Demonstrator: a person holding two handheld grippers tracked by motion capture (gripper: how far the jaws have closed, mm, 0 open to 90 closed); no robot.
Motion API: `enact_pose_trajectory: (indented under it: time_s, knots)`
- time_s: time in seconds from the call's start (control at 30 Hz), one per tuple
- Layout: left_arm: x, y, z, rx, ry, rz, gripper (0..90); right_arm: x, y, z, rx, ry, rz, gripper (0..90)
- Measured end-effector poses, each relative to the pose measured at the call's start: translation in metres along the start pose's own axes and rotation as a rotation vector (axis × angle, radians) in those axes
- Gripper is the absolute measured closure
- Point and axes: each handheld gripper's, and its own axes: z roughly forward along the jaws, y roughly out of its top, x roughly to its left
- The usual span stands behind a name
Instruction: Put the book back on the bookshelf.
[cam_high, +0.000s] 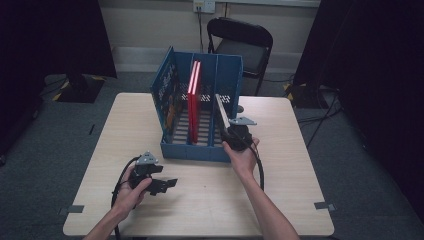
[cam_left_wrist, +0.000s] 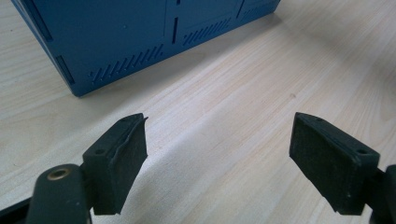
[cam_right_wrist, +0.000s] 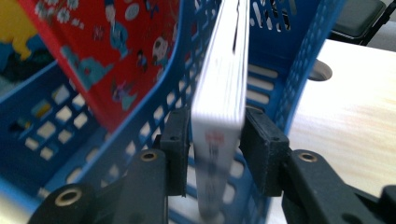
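Three compartments divide the blue file rack (cam_high: 200, 145) on the bench (cam_high: 280, 200); a red book (cam_high: 194, 100) stands in the middle one. In the rack's right compartment, the right gripper (cam_right_wrist: 215, 149) has its fingers set against both sides of a white book (cam_right_wrist: 224, 93), though blur hides how firmly. Near the rack's front left corner, the left gripper (cam_left_wrist: 217, 154) rests with fingers wide apart, holding nothing.

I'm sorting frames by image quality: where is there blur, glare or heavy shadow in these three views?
High view: dim, the room's edges near black, the red book glowing overexposed. Left gripper view: sharp and evenly lit, soft shadows on the table. Right gripper view: the white book between the jaws is smeared, its cover print unreadable; the table beyond is washed out.
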Motion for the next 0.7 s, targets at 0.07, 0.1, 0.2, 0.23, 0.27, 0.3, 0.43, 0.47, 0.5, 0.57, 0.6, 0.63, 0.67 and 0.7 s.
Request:
enact_pose_trajectory:
  time_s: [0.07, 0.1, 0.2, 0.23, 0.27, 0.3, 0.43, 0.47, 0.5, 0.57, 0.6, 0.63, 0.67, 0.7]
  knots:
    - [0.0, 0.0, 0.0, -0.002, 0.004, 0.0, 18.9, 0.0, -0.003, -0.003, -0.001, 0.004, -0.002, 63.4]
    - [-0.001, 0.0, 0.001, 0.001, 0.004, 0.0, 18.9, -0.001, -0.005, -0.007, -0.007, 0.013, 0.001, 64.0]
    - [-0.003, 0.001, 0.002, 0.008, 0.002, 0.006, 18.9, -0.002, -0.01, -0.015, -0.018, 0.03, 0.007, 68.7]
    - [-0.003, 0.001, 0.002, 0.008, 0.002, 0.006, 19.0, -0.002, -0.01, -0.015, -0.018, 0.03, 0.007, 68.7]
    - [-0.003, 0.001, 0.003, 0.007, 0.001, 0.006, 19.0, -0.002, -0.009, -0.014, -0.016, 0.033, 0.007, 70.6]
    - [-0.003, 0.001, 0.003, 0.006, 0.0, 0.005, 19.1, -0.001, -0.007, -0.012, -0.016, 0.025, 0.013, 71.3]
    - [-0.002, 0.001, 0.001, 0.007, 0.0, 0.002, 19.1, 0.001, -0.003, -0.009, -0.02, 0.033, 0.02, 70.2]
    - [0.0, 0.0, 0.001, 0.003, 0.0, -0.008, 19.2, 0.005, 0.0, -0.006, -0.018, 0.033, 0.02, 70.1]
    - [0.0, 0.0, 0.001, 0.003, 0.0, -0.008, 19.3, 0.007, 0.001, -0.005, -0.018, 0.03, 0.019, 69.9]
    - [0.001, 0.0, 0.001, 0.0, -0.004, -0.017, 19.3, 0.011, 0.004, -0.001, -0.018, 0.024, 0.017, 69.8]
    - [0.002, 0.0, 0.001, -0.003, 0.0, -0.015, 19.4, 0.012, 0.005, 0.002, -0.018, 0.023, 0.018, 69.6]
    - [0.002, 0.0, 0.0, -0.001, 0.001, -0.015, 19.4, 0.014, 0.007, 0.004, -0.014, 0.022, 0.02, 69.4]
    - [0.002, 0.0, 0.0, -0.003, 0.0, -0.017, 19.3, 0.015, 0.01, 0.006, -0.013, 0.018, 0.019, 69.3]
    - [0.002, 0.0, 0.0, -0.003, 0.0, -0.017, 19.4, 0.017, 0.012, 0.008, -0.009, 0.016, 0.019, 69.1]
